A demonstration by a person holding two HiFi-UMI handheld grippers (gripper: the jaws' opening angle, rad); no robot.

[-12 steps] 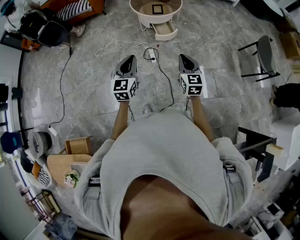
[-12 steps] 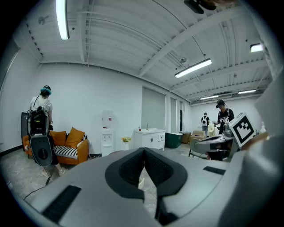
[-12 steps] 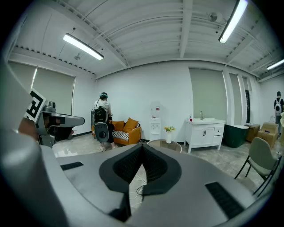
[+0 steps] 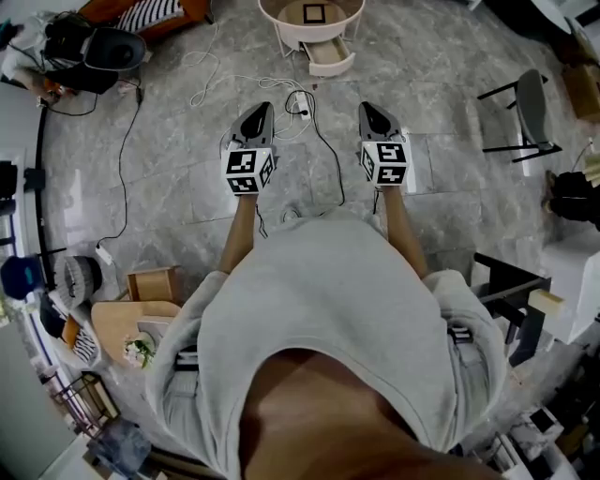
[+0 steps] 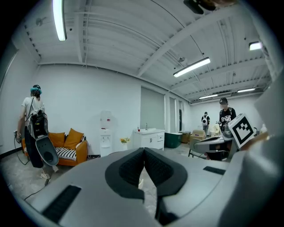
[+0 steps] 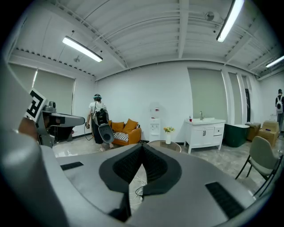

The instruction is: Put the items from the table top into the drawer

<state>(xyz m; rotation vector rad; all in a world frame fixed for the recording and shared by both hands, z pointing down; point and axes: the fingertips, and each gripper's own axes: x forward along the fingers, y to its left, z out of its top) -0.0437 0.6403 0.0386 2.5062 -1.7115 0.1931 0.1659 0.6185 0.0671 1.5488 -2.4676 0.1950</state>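
In the head view a round white table (image 4: 281, 23) stands far ahead on the grey floor, with a black square marker on its top and its drawer (image 4: 330, 58) pulled open toward me. My left gripper (image 4: 255, 112) and right gripper (image 4: 368, 109) are held side by side in front of my body, well short of the table. Both point at it. The left gripper (image 5: 143, 151) has its dark pads pressed together with nothing between them. The right gripper (image 6: 142, 146) is likewise shut and empty, and the table's edge (image 6: 171, 144) shows just beyond it.
Loose cables (image 4: 281, 94) trail over the floor between me and the table. A black chair (image 4: 525, 112) stands to the right and a wooden stool (image 4: 155, 284) at lower left. An orange sofa (image 6: 126, 133), a white cabinet (image 6: 204, 135) and a person with a backpack (image 6: 97, 117) are along the far wall.
Both grippers sit a little higher in the head view, nearer the table, and the floor has shifted with them. Their jaws stay shut.
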